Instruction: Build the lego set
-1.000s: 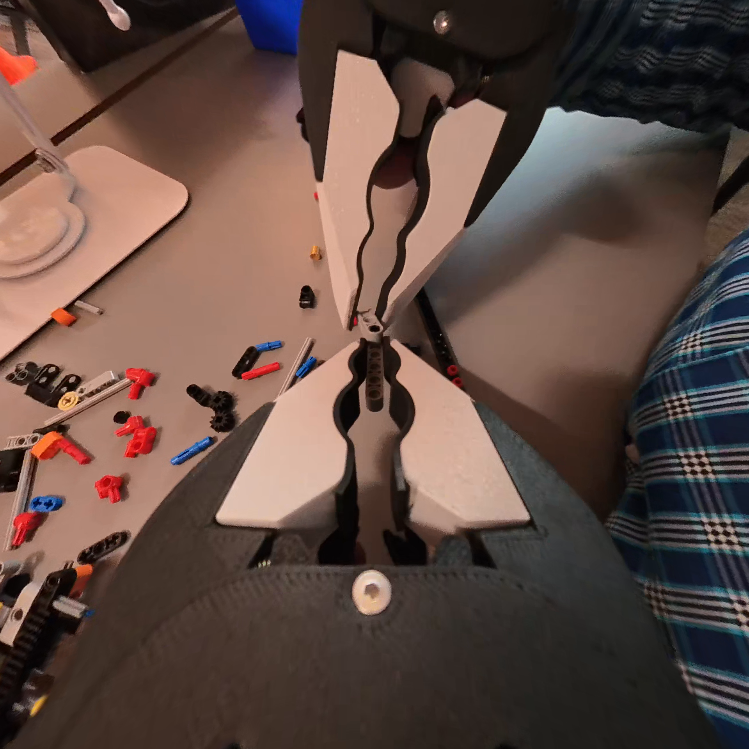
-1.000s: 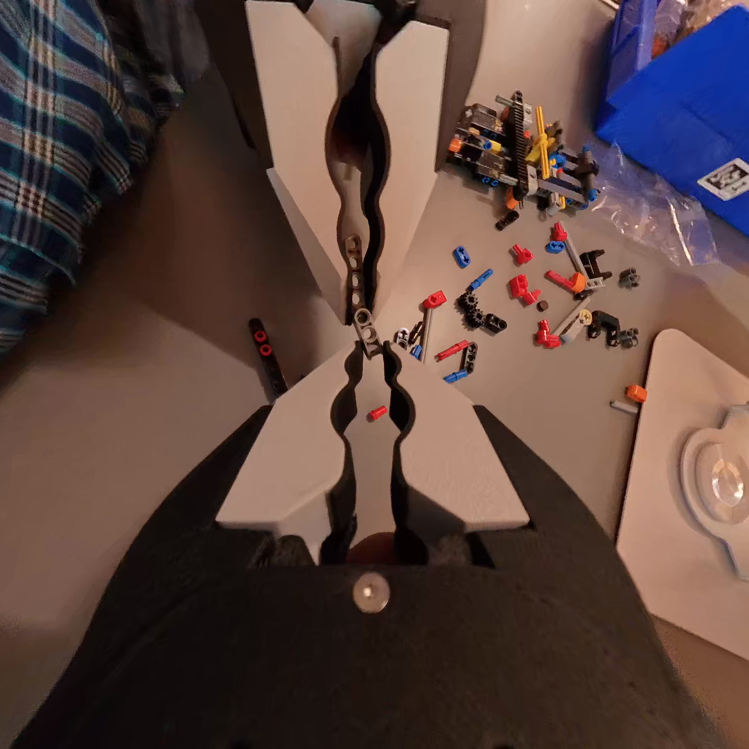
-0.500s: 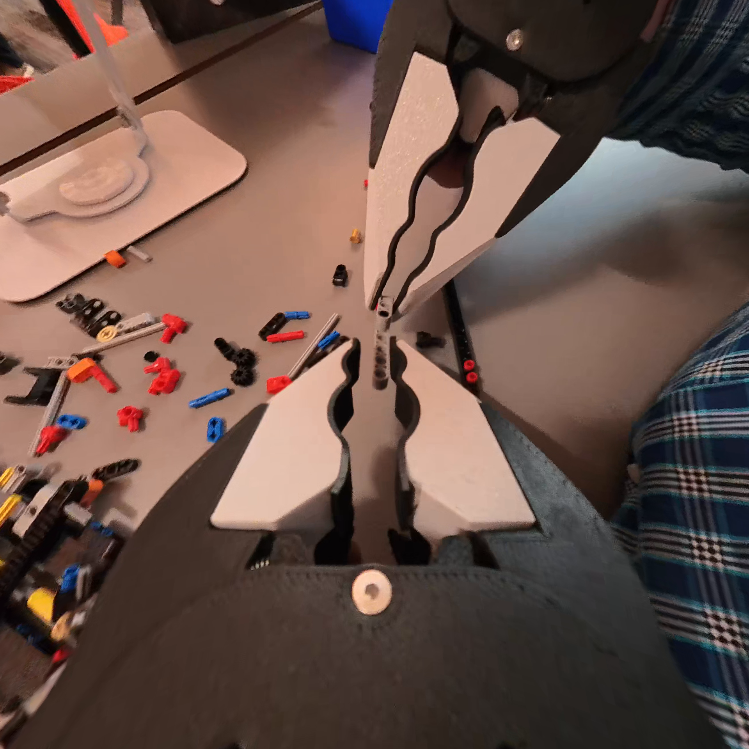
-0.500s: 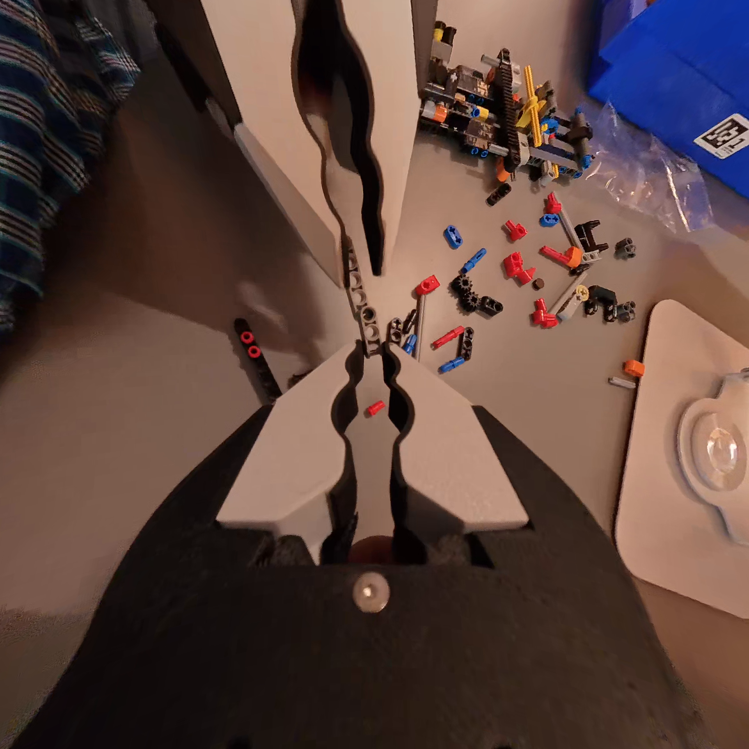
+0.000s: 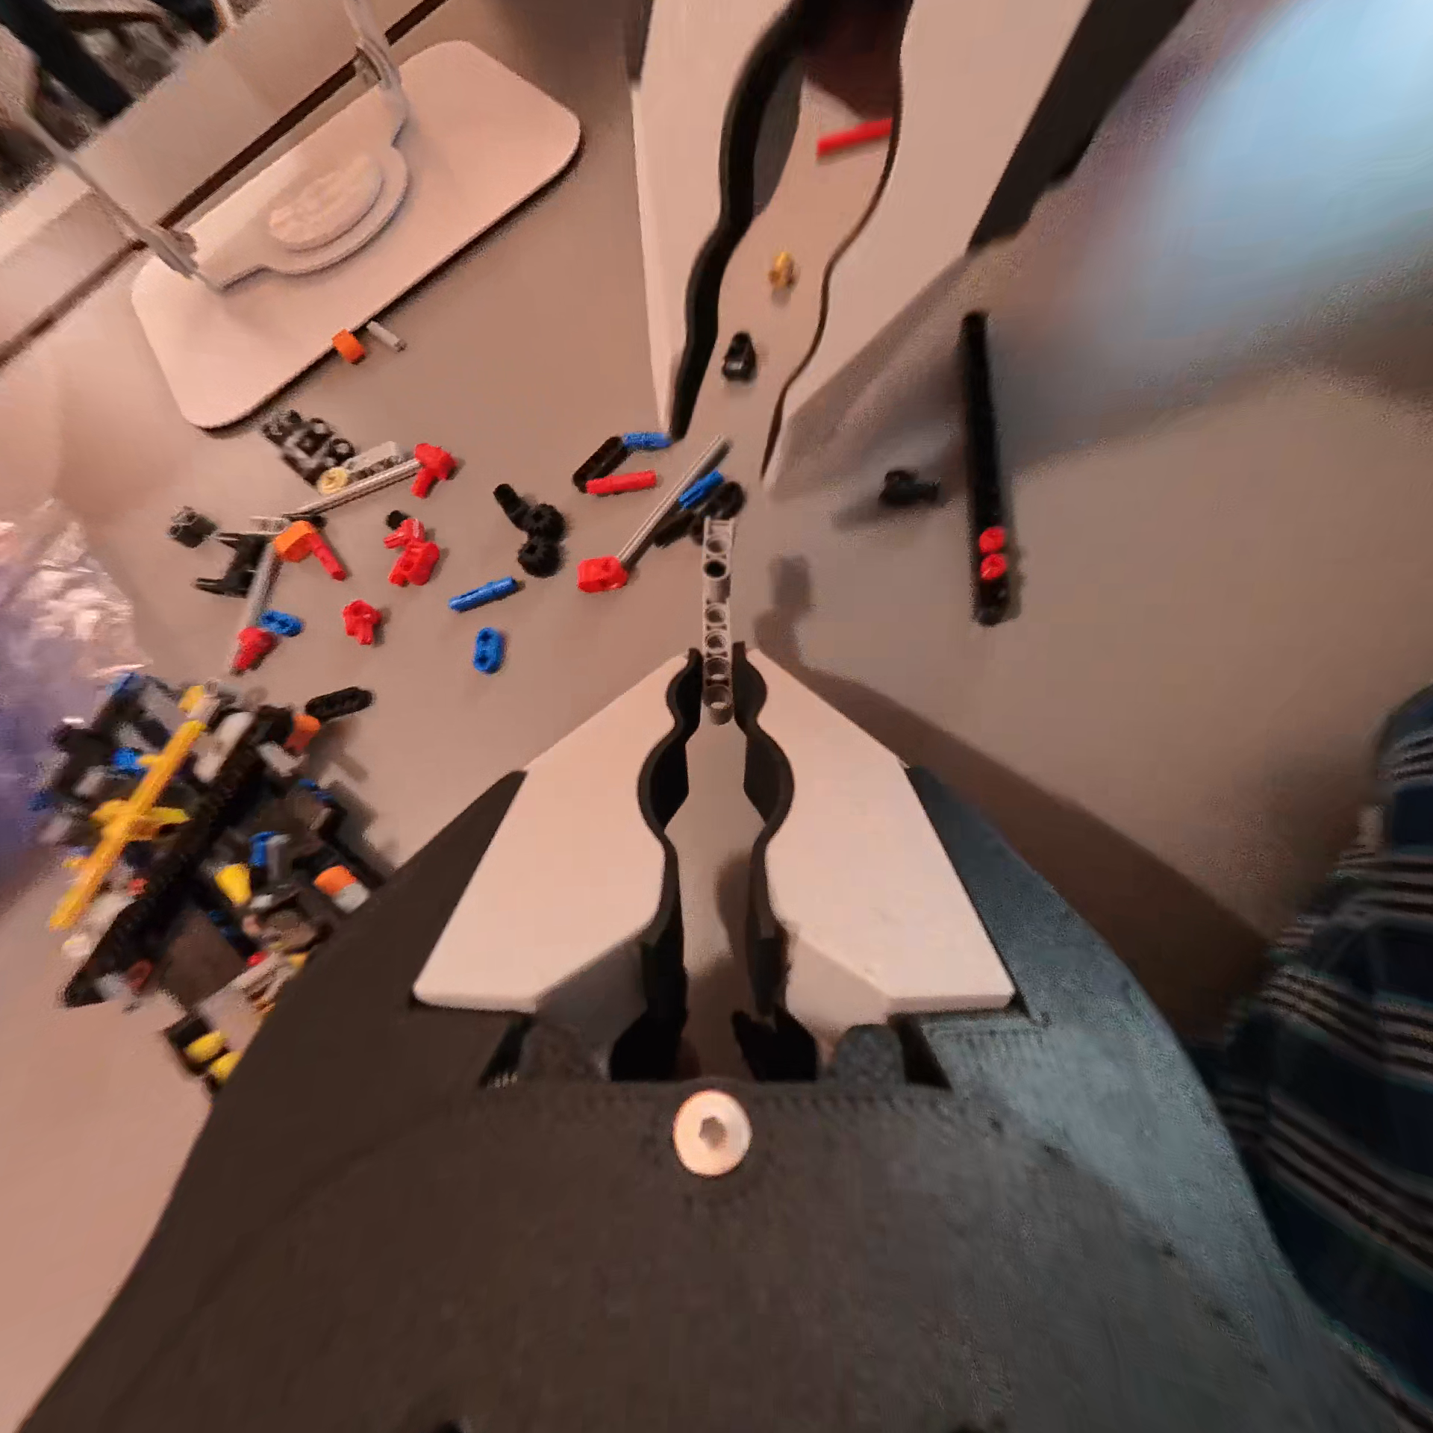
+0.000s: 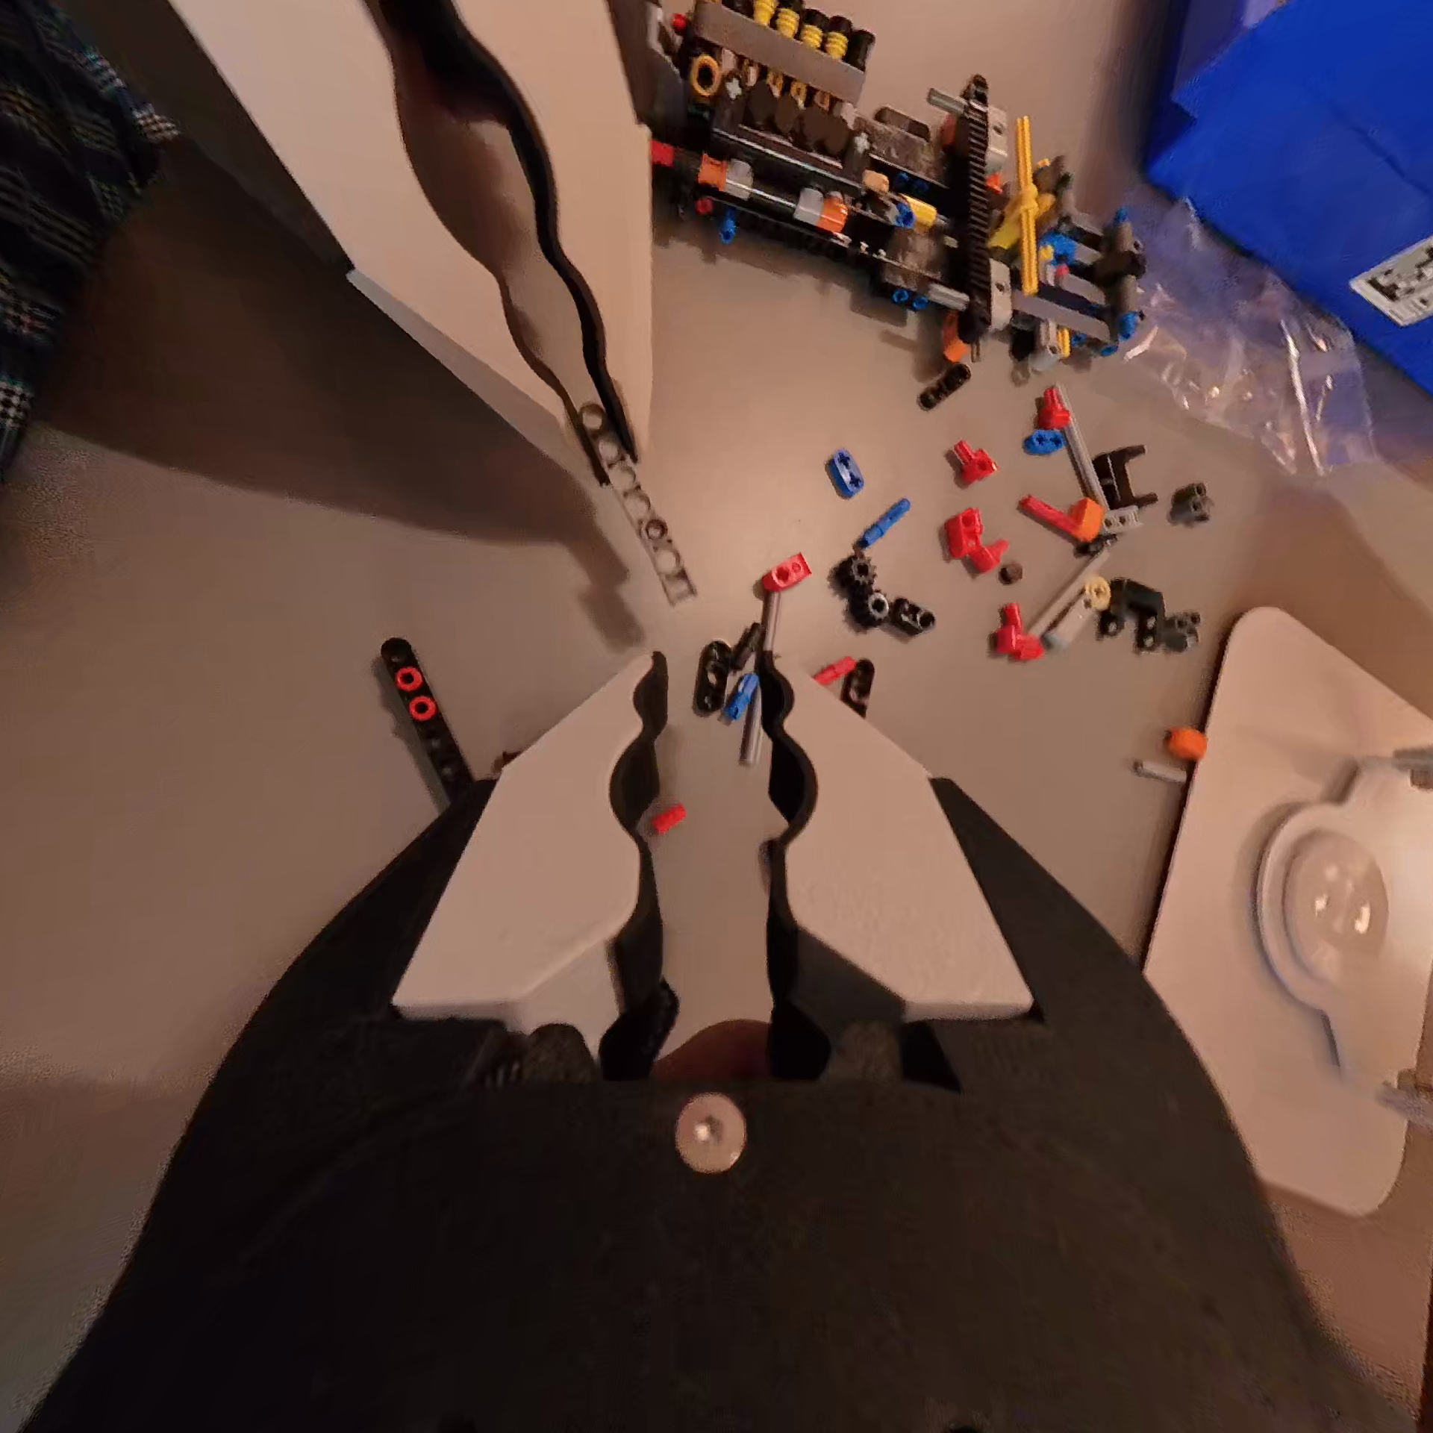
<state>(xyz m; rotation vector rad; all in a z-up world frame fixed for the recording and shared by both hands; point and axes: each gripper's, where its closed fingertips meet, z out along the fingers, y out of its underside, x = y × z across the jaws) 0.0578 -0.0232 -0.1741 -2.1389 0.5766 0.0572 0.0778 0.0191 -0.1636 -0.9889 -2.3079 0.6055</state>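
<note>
My left gripper [image 5: 717,659] is shut on the near end of a light grey holed beam [image 5: 717,597], which sticks forward over the table. In the right wrist view the left gripper [image 6: 612,446] hangs at the upper left with the beam [image 6: 647,527] slanting down from its tips. My right gripper [image 6: 713,667] is open and empty, a short way back from the beam's free end. In the left wrist view it [image 5: 725,454] is open beyond the beam. A small red pin [image 6: 667,818] lies on the table between its fingers.
A partly built model [image 6: 930,194] lies on the grey table, with loose red, blue and black pieces [image 6: 969,543] beside it. A long black beam with red pins [image 6: 422,713] lies apart. A white pad [image 6: 1279,1085], a blue bin [image 6: 1318,139] and a plastic bag [image 6: 1241,372] stand around. The left gripper's tips are roughly 6 cm from the right gripper's. The partly built model [image 6: 930,194] sits 15 cm or so from the ends of my left fingers. The left camera catches it too, in the left wrist view [image 5: 212,899].
My right gripper has let go of the beam's far end, opened and drawn back. My left gripper still holds the beam and has swung towards the model.
</note>
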